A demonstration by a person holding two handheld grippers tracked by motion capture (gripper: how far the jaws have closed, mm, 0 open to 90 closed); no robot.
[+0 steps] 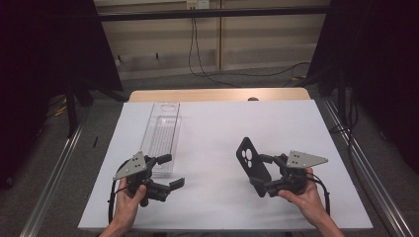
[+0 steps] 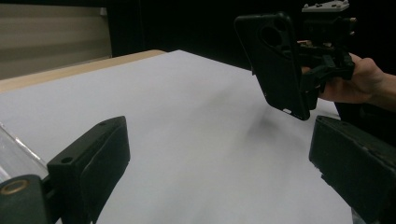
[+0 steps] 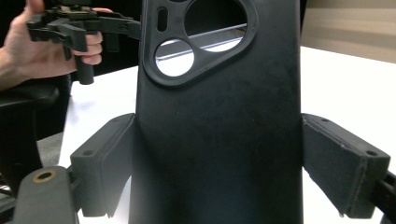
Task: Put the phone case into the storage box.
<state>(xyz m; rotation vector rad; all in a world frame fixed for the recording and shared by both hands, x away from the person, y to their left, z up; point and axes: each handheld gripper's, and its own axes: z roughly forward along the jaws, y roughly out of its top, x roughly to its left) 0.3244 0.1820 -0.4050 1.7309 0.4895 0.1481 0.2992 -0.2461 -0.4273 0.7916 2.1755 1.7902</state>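
High view showed the right gripper [image 1: 267, 174] pinching a black phone case [image 1: 253, 165] by its edges, lifted clear of the white tabletop [image 1: 217, 133] at the near right and tilted with the camera cutout uppermost, seemingly held up for handling rather than set down. The left gripper [image 1: 171, 171] sat at the near left with its fingers spread and empty, just beside the near end of a clear tray [image 1: 160, 133]. Whether that tray held anything was hard to make out.

Left gripper view had its own fingers [image 2: 91, 163] wide apart over bare tabletop, looking across at the case [image 2: 276, 60] in the other gripper; the tray was cut off at the lower left edge.

Right gripper view showed the case [image 3: 215, 135] clamped between both fingers [image 3: 343, 165], its bulk hiding most of the tabletop beyond; its lower end was cut off.
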